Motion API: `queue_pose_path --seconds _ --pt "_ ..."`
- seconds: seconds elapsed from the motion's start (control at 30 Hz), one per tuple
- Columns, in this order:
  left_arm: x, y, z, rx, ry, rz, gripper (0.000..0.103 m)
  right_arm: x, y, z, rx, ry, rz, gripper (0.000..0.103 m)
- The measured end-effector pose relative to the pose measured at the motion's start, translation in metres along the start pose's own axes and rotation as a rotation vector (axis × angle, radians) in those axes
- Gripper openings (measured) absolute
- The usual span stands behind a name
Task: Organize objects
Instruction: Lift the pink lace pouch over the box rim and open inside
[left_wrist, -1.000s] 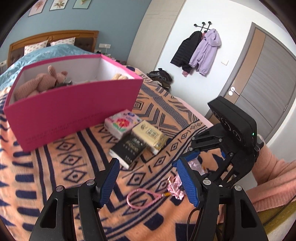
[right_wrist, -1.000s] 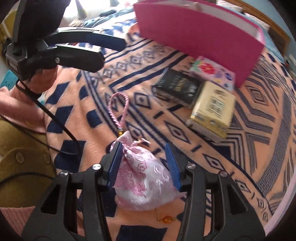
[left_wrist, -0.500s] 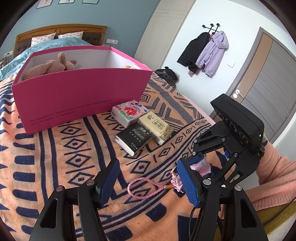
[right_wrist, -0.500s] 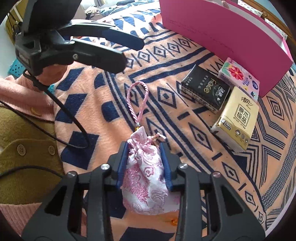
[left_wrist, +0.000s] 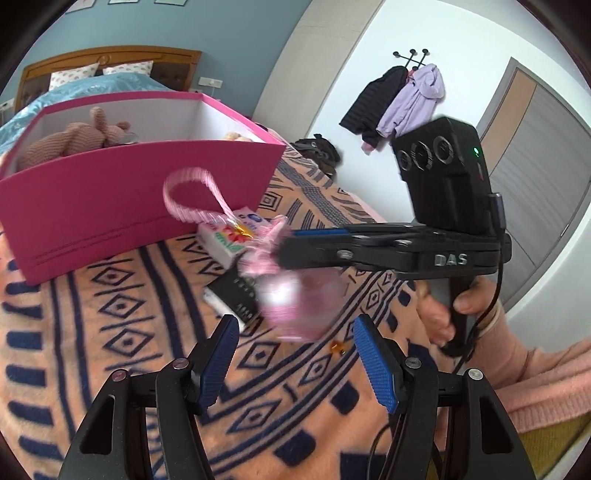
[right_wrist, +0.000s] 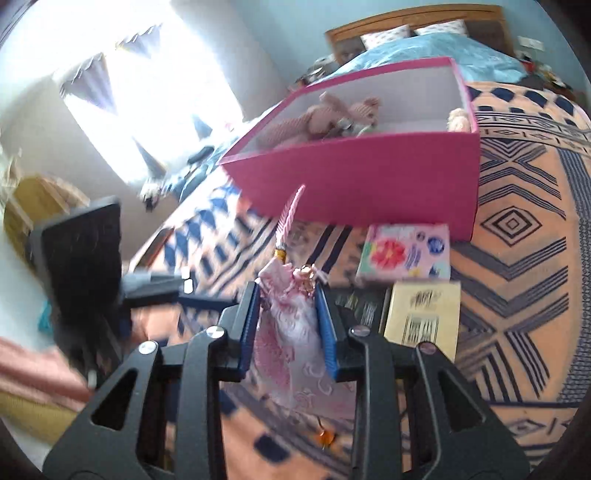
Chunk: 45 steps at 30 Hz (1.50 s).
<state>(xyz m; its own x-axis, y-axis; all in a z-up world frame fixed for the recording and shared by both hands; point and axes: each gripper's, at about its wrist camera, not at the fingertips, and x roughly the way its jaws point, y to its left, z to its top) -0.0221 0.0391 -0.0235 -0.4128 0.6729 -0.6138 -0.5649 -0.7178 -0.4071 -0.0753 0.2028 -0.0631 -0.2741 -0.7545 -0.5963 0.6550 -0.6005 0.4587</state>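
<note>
Right gripper (right_wrist: 288, 314), jaws just closing, clamps pouch (right_wrist: 291, 332) short of pink box (right_wrist: 369, 184). Left gripper (left_wrist: 295, 354) apart, empty. Clear the near wall before letting go.

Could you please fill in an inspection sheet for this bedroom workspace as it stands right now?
Surface: bed with an orange and navy patterned blanket.
Job's things: pink box, open, holding a knitted toy; pink pouch with cord loop, lifted off the blanket; three tissue packs by the box: floral, black, yellow.
Clutter: nothing seen on the blanket beyond these.
Grippers: right gripper, jaws just closing, now shut on the pouch; left gripper open, nothing between the jaws.
Cables: black cable trailing from the right gripper.
Surroundings: jackets on a wall hook, door, bright window.
</note>
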Motion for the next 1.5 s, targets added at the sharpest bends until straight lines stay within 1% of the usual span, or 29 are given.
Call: queue_pose_path --seconds 0.07,0.1,0.13,0.2,0.23,0.3,0.4,0.43,0.47,0.5,0.53,0.6,0.63,0.67,0.73,0.77,0.83,1.03,1.23,1.33,1.5 --pt "0.012 0.002 0.006 -0.004 0.015 0.021 0.066 0.011 -0.003 0.01 0.04 -0.019 0.014 0.027" --pt "0.018 0.004 0.008 -0.01 0.026 0.03 0.066 0.014 -0.006 0.011 0.049 -0.017 0.023 0.023" --pt "0.022 0.006 0.009 -0.014 0.032 0.037 0.066 0.019 -0.007 0.016 0.052 -0.014 0.013 0.021" --pt "0.033 0.013 0.01 -0.029 0.054 0.082 0.066 0.026 -0.013 0.016 0.065 0.005 -0.018 0.021" --pt "0.035 0.016 0.01 -0.038 0.062 0.092 0.066 0.028 -0.015 0.016 0.072 0.008 -0.022 0.021" --pt "0.036 0.022 0.007 -0.058 0.065 0.09 0.066 0.029 -0.021 0.017 0.082 0.02 -0.033 0.021" --pt "0.035 0.029 0.005 -0.074 0.065 0.094 0.066 0.026 -0.027 0.015 0.106 0.031 -0.034 0.024" --pt "0.035 0.031 0.005 -0.077 0.066 0.091 0.065 0.026 -0.028 0.014 0.115 0.034 -0.019 0.03" --pt "0.036 0.031 0.004 -0.077 0.069 0.084 0.064 0.026 -0.028 0.014 0.124 0.035 -0.007 0.033" --pt "0.037 0.032 0.005 -0.075 0.07 0.082 0.06 0.028 -0.027 0.014 0.12 0.037 -0.009 0.037" --pt "0.039 0.03 0.005 -0.071 0.073 0.082 0.055 0.031 -0.027 0.013 0.111 0.044 -0.013 0.037" --pt "0.042 0.03 0.004 -0.064 0.084 0.084 0.05 0.036 -0.024 0.012 0.102 0.057 -0.01 0.037" --pt "0.042 0.028 0.004 -0.061 0.085 0.082 0.042 0.037 -0.024 0.011 0.097 0.057 -0.016 0.033" --pt "0.043 0.027 0.004 -0.058 0.089 0.067 0.038 0.038 -0.023 0.011 0.09 0.061 -0.02 0.03" --pt "0.041 0.025 0.004 -0.053 0.086 0.062 0.037 0.038 -0.021 0.008 0.084 0.066 -0.012 0.023" --pt "0.04 0.024 0.004 -0.049 0.084 0.06 0.037 0.036 -0.019 0.008 0.077 0.064 -0.014 0.021" --pt "0.035 0.021 0.006 -0.045 0.075 0.046 0.033 0.029 -0.016 0.006 0.069 0.062 -0.006 0.021" --pt "0.015 0.001 0.02 0.014 0.015 0.02 0.033 0.005 0.007 0.011 0.006 0.014 -0.008 0.02" --pt "-0.003 -0.012 0.039 0.068 -0.038 0.035 0.033 -0.016 0.022 0.027 -0.043 -0.056 -0.015 0.019" --pt "-0.012 -0.014 0.053 0.091 -0.067 0.043 0.033 -0.023 0.029 0.041 -0.073 -0.089 -0.016 0.019" --pt "-0.022 -0.02 0.082 0.142 -0.113 0.089 0.033 -0.033 0.035 0.067 -0.11 -0.149 -0.013 0.019"
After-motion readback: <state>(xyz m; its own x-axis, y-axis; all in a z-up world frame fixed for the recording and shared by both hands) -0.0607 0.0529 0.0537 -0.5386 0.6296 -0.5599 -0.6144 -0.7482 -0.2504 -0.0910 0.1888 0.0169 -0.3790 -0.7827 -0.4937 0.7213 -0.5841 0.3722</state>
